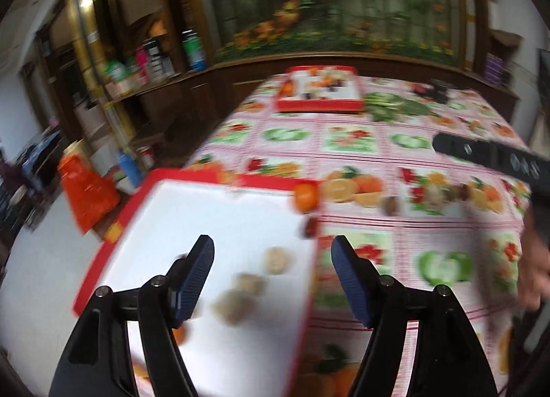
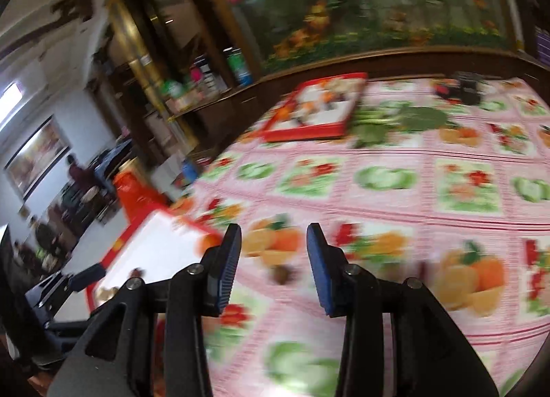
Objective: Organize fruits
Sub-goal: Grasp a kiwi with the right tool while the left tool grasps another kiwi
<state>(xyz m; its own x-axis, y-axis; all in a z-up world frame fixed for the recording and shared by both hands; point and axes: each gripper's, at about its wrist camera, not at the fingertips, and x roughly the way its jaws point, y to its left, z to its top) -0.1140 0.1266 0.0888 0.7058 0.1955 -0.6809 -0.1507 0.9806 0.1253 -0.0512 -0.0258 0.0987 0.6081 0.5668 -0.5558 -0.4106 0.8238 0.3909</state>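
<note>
A white tray with a red rim [image 1: 192, 218] lies at the near left of the table, with several pale walnuts [image 1: 276, 260] inside it. My left gripper [image 1: 273, 244] hovers open over the tray's right edge, empty. A small orange [image 1: 307, 195] and a dark red fruit [image 1: 311, 226] sit just off the tray's right rim. More nuts [image 1: 392, 205] lie on the cloth to the right. My right gripper [image 2: 274, 233] is open and empty above a brown nut [image 2: 282, 275]; the tray [image 2: 151, 249] shows at its left. Both views are blurred.
A second red tray [image 1: 319, 89] with mixed fruit sits at the far table edge, green leaves [image 1: 395, 106] beside it. A dark object [image 1: 440, 90] stands at the far right. Wooden shelves [image 1: 151, 63] with bottles line the left. A hand [image 1: 534, 269] shows at the right.
</note>
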